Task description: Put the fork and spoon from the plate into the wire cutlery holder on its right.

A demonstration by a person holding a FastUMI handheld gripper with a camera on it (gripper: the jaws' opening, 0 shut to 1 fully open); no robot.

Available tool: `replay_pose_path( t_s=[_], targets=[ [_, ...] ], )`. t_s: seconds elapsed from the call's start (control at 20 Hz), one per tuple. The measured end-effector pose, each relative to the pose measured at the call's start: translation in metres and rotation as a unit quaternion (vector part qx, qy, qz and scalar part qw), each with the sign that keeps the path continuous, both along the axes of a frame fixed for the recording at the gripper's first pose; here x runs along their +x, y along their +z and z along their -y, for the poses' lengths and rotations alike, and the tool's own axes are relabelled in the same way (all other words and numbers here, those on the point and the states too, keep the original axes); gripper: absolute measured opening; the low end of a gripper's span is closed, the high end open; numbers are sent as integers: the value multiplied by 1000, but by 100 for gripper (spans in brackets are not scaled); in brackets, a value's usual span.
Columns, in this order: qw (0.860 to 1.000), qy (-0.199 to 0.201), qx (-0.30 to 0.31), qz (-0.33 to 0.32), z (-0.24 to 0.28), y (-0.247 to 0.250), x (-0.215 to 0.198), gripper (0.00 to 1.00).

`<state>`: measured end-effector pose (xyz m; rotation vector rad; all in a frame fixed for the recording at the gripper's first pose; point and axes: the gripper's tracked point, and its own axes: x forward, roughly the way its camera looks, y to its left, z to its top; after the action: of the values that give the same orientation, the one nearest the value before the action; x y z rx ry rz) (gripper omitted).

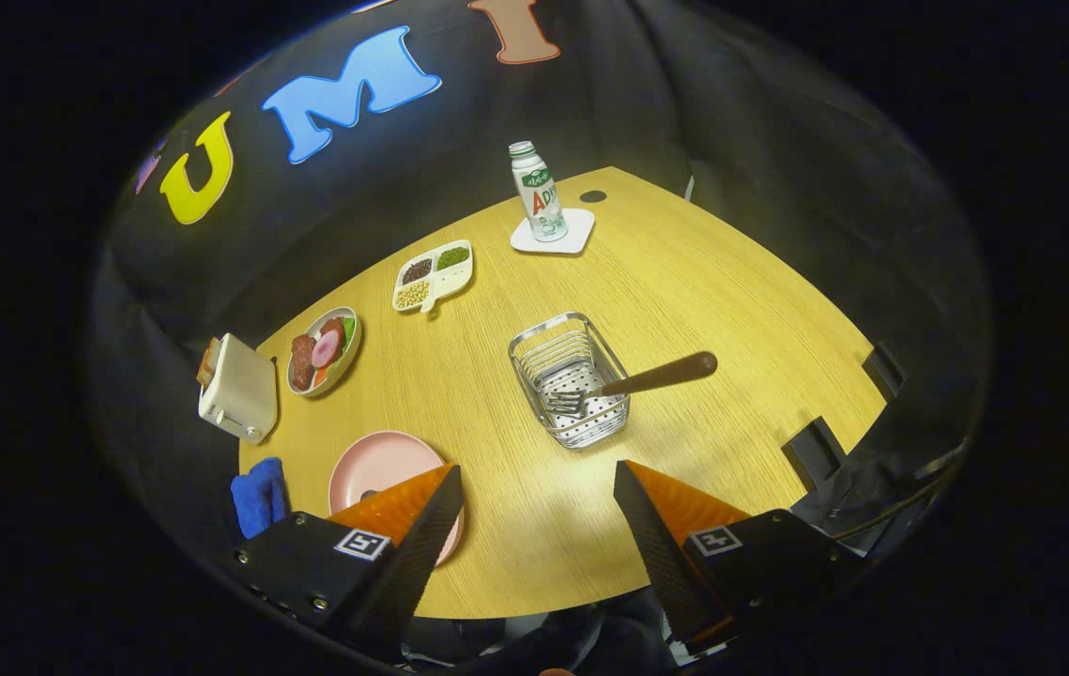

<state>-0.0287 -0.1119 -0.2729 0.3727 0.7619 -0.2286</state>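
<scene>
A wire cutlery holder (pixel 570 377) stands on the wooden table (pixel 703 282), ahead of my fingers. A fork (pixel 633 382) with a dark brown handle lies in it, tines down inside, handle sticking out over the right rim. A pink plate (pixel 382 467) sits to the left, partly hidden behind my left finger; a small dark bit shows on it, and I cannot tell what it is. My gripper (pixel 539 479) hangs open above the table's near edge, with nothing between its fingers.
Beyond the holder a bottle (pixel 537 191) stands on a white coaster. A divided dish of beans (pixel 433 275), a plate of food (pixel 323 349) and a toaster (pixel 236 387) line the left side. A blue cloth (pixel 258 496) lies by the pink plate.
</scene>
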Motion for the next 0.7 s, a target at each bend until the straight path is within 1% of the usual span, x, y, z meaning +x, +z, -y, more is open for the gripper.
replay_pose_path(
  t_s=[0.5, 0.7],
  targets=[
    [1000, 18, -2, -5, -16, -3, -1, 100],
    [999, 32, -2, -7, -27, -5, -1, 99]
  ],
)
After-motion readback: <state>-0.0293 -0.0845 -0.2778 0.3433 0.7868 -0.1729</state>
